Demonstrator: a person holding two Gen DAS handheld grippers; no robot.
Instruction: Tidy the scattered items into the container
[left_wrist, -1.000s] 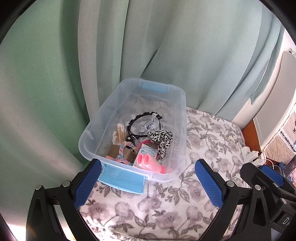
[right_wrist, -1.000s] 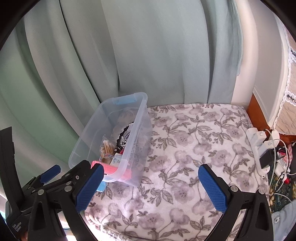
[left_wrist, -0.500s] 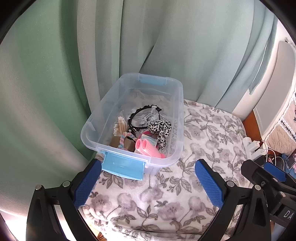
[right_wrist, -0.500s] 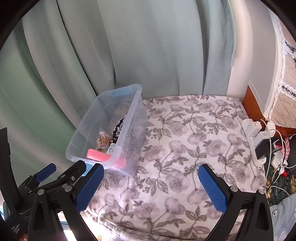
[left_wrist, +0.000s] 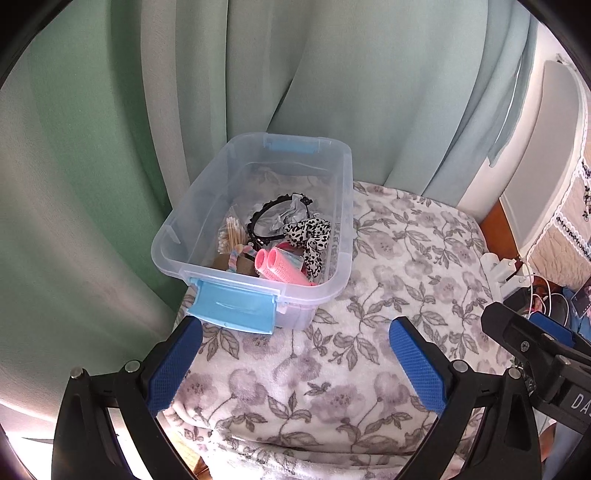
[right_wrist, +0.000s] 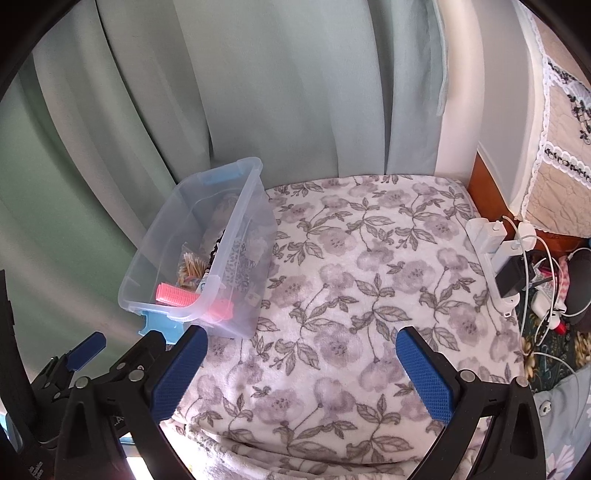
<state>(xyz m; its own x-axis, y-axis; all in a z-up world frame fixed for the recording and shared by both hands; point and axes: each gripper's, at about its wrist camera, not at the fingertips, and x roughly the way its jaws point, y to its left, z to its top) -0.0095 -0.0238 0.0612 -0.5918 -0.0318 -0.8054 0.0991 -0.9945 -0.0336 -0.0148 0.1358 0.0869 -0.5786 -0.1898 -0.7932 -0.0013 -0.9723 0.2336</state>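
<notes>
Green curtains (left_wrist: 110, 147) hang behind a floral blanket (right_wrist: 369, 288), and on that blanket sits the clear bin (left_wrist: 343, 206), pushed to the left edge against the drapes. Inside it, everything is heaped at the near end: pink rollers (left_wrist: 275, 264) up front, a spotted bow (left_wrist: 308, 230) beside them, a black headband (left_wrist: 269, 218) behind, cotton swabs (left_wrist: 232, 232) along the left wall, and a pastel twisted tie (left_wrist: 235, 255) next to the rollers. A blue latch (left_wrist: 232, 308) hangs off the bin's near end, another (left_wrist: 293, 144) sits at the far end. The blanket to the right of the bin lies bare of loose items. Left gripper (left_wrist: 295, 363) hovers low over the blanket just short of the bin, blue pads (left_wrist: 173, 363) spread wide, nothing between them. Right gripper (right_wrist: 301, 373) sits alongside, jaws equally wide and empty, bin off to its left. Off the blanket's right edge, a white power strip (right_wrist: 487, 236) with chargers and tangled cables (right_wrist: 546, 266).
</notes>
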